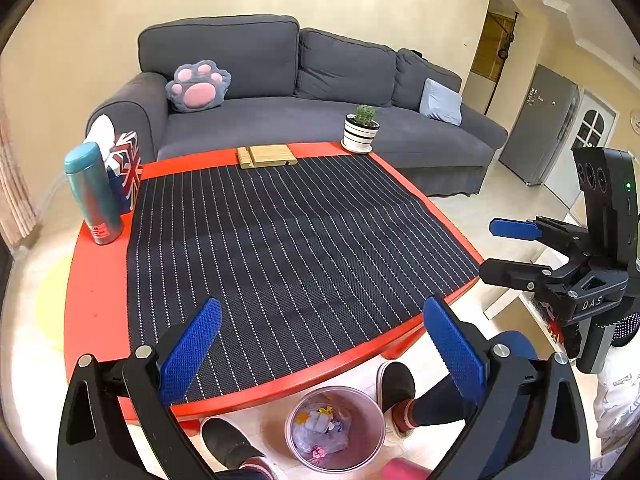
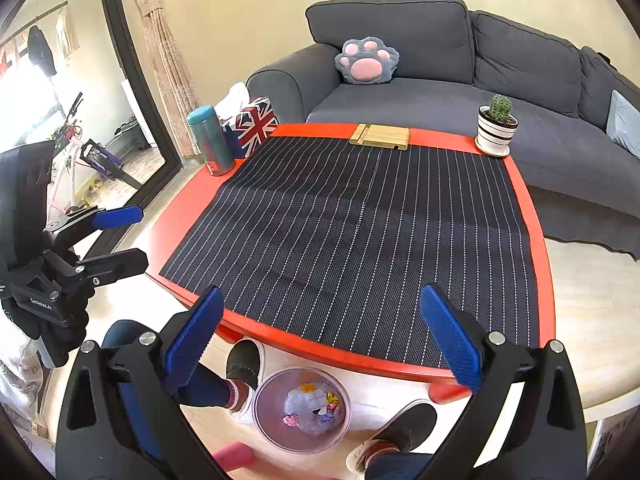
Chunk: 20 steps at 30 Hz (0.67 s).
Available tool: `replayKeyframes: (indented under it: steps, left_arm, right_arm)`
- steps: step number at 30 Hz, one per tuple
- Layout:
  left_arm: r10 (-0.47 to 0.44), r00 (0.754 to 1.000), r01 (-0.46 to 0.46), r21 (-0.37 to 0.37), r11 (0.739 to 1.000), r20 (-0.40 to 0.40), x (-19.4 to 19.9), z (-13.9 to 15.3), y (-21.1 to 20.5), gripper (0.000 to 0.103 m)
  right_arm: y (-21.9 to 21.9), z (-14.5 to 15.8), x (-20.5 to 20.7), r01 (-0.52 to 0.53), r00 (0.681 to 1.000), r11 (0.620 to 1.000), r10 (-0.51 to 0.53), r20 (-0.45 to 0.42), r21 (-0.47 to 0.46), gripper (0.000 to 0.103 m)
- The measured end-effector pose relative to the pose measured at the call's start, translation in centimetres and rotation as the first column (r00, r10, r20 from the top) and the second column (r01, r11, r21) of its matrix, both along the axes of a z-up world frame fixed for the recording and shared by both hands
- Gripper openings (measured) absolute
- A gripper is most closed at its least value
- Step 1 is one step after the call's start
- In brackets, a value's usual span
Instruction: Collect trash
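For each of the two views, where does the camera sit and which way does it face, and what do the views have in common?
Left wrist: sits on the left gripper, looks forward and down over the red table toward the sofa; shows its open blue fingers, the right gripper at the right edge, and the person's feet.
Right wrist: sits on the right gripper, faces the same way from further right; shows its open fingers and the left gripper at the left edge.
Shared: table, striped mat, cactus pot, trash bin.
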<state>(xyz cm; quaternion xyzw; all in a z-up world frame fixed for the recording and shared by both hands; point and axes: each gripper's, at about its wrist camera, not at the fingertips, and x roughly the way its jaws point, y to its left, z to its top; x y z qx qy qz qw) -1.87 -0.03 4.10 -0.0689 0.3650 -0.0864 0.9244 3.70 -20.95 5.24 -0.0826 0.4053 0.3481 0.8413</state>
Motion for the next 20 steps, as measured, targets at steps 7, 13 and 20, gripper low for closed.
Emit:
replayKeyframes:
  steps: [7, 13, 20]
  left_arm:
    - [-0.001, 1.000, 0.001, 0.002, 1.000, 0.001, 0.01, 0.04, -0.04, 0.097]
    - [-0.008, 1.000, 0.008, 0.007, 1.000, 0.007, 0.03, 0.19, -0.06, 0.097]
    - [-0.006, 1.000, 0.006, 0.011, 1.000, 0.001, 0.14, 0.09, -0.09, 0.097]
  right_arm:
    - [-0.01, -0.01, 0.02, 0.000, 1.000, 1.000, 0.000, 0.000, 0.000, 0.097]
    - [-0.01, -0.02, 0.01, 0.000, 1.000, 1.000, 0.000, 0.000, 0.000, 0.097]
    - [-0.01, 0.02, 0.00, 0.000, 1.000, 1.000, 0.000, 0.000, 0.000, 0.097]
